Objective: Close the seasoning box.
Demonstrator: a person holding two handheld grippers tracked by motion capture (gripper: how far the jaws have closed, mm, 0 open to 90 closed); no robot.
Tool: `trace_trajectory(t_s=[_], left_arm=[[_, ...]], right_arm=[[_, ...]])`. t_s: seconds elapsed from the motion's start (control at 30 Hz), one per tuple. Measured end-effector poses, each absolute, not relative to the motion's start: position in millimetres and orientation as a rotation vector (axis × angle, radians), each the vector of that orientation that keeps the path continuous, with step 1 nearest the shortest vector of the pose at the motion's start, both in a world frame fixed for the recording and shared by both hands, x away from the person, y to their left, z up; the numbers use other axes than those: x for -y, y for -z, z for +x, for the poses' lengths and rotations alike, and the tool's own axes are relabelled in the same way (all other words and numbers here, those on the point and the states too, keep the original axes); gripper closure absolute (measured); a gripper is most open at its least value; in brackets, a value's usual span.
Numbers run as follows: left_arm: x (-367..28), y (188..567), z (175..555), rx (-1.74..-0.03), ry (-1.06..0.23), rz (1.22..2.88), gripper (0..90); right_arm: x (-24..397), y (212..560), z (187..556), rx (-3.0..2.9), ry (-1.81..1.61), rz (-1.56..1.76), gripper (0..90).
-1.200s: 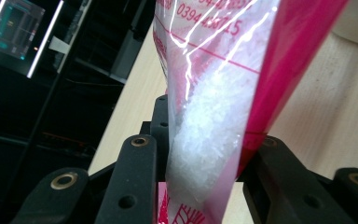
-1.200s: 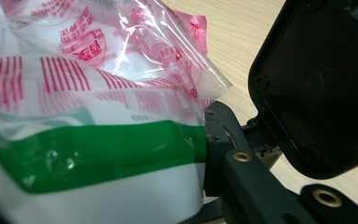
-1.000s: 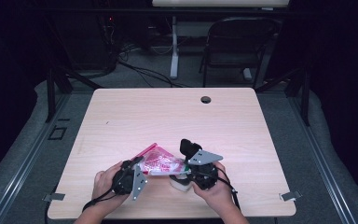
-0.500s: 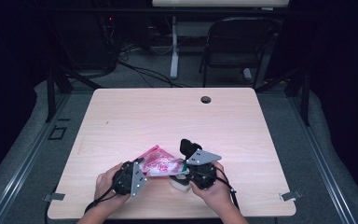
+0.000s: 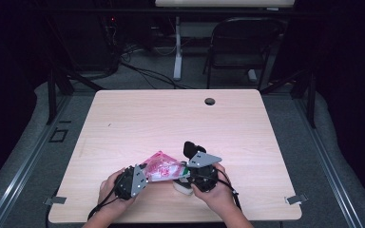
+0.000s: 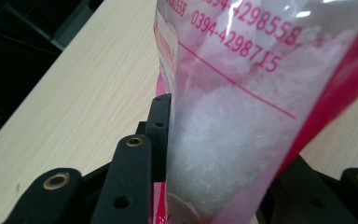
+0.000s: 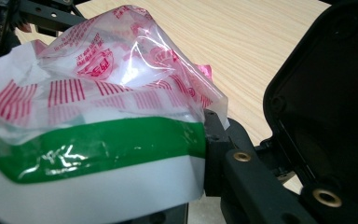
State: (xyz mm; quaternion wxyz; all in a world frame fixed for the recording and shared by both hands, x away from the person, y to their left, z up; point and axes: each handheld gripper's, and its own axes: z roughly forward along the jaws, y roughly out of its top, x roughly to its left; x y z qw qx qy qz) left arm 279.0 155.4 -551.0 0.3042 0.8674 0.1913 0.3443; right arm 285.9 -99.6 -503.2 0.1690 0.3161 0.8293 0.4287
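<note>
Clear plastic bag [image 5: 164,167] w/ pink-red print, green band & white granules, held above table's [image 5: 123,118] near edge btwn both grippers. Left gripper [image 5: 145,172]: jaws just eased wider, bag btwn them. Right gripper [image 5: 183,173] clamped on bag's green-banded end.

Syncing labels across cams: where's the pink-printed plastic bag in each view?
High view: plastic bag near the table's front edge, between the left gripper and right gripper.
Left gripper view: bag upright at centre, white grains inside, between the black jaws.
Right gripper view: bag left and centre, green stripe across it.
Shared landmark: the light wood tabletop.
</note>
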Motion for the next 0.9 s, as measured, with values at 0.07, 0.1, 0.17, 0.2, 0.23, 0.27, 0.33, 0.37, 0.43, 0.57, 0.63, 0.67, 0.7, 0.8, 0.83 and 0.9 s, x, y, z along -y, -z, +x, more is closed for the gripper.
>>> trace_trajectory(t_s=[0.07,0.1,0.17,0.2,0.23,0.27,0.33,0.37,0.43,0.57,0.63,0.67,0.7,0.8,0.83,0.9], left_arm=[[-155.0,553.2,279.9,-0.531,-0.887,2.294,68.0],[-154.8,553.6,280.1,-0.540,-0.877,2.293,67.6],[-154.8,553.9,281.0,-0.550,-0.864,2.293,67.8],[-154.9,554.4,281.8,-0.553,-0.861,2.289,68.4],[-155.1,554.8,282.6,-0.561,-0.853,2.288,69.1],[-155.4,555.5,283.3,-0.570,-0.841,2.288,70.1],[-155.6,557.4,284.9,-0.578,-0.833,2.286,71.7],[-155.8,558.1,285.3,-0.583,-0.819,2.291,72.1],[-155.9,559.5,286.1,-0.590,-0.805,2.291,72.4],[-158.5,563.4,290.0,-0.625,-0.747,2.299,72.8],[-161.0,566.5,292.9,-0.650,-0.705,2.287,73.0],[-162.2,567.5,294.2,-0.660,-0.674,2.283,73.0],[-163.1,568.7,295.7,-0.668,-0.653,2.277,73.0],[-163.6,569.7,296.9,-0.671,-0.629,2.285,72.4],[-163.4,570.3,297.2,-0.672,-0.619,2.284,71.1],[-163.3,570.0,296.9,-0.663,-0.596,2.269,65.9]], right_arm=[[99.0,503.2,285.7,-2.358,-1.211,0.894,90.0],[98.8,503.3,285.9,-2.361,-1.210,0.891,90.0],[98.7,503.3,286.0,-2.361,-1.210,0.890,89.8],[98.7,503.4,286.0,-2.359,-1.211,0.888,89.7],[98.6,503.5,285.8,-2.357,-1.212,0.886,89.4],[98.3,503.8,285.6,-2.350,-1.216,0.887,89.2],[98.5,504.1,285.8,-2.349,-1.221,0.888,88.5],[98.6,504.3,286.0,-2.349,-1.228,0.886,88.0],[99.0,504.4,286.1,-2.346,-1.241,0.885,86.9],[101.7,503.0,286.6,-2.343,-1.283,0.892,82.0],[103.6,502.1,287.3,-2.344,-1.313,0.902,80.2],[103.8,502.1,287.3,-2.339,-1.330,0.908,79.8],[104.1,501.9,287.3,-2.340,-1.336,0.906,79.8],[103.7,501.9,287.0,-2.344,-1.344,0.892,79.9],[103.6,501.8,286.9,-2.345,-1.341,0.890,80.2],[103.3,501.6,286.3,-2.339,-1.349,0.886,81.7]])
